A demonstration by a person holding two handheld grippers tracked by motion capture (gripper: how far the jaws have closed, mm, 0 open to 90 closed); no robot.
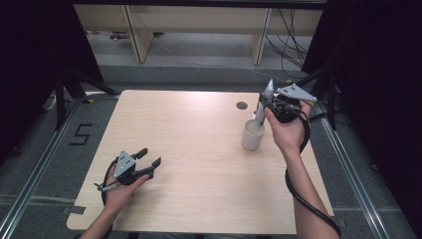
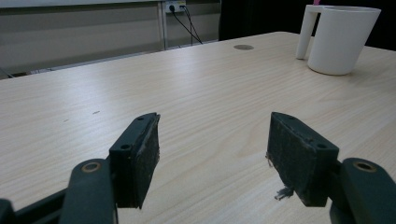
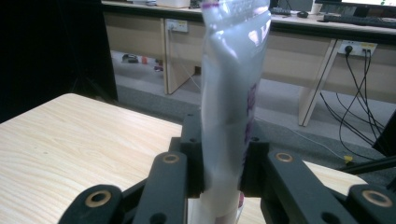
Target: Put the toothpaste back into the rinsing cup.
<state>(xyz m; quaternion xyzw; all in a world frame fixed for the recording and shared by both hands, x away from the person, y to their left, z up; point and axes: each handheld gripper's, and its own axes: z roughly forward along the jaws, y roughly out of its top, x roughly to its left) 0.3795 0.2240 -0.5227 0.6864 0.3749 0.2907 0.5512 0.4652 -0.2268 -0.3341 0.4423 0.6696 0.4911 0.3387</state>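
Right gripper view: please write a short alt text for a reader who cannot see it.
The right gripper is shut on an upright white tube with purple print. Behind it are the wooden table and desks.

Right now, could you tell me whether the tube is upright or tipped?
Roughly upright, leaning slightly: the tube stands on end in the shut right gripper, lower end in the mug.

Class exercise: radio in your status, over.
Right gripper shut on tube, above white mug. Left gripper open, idle. Nothing in the way.
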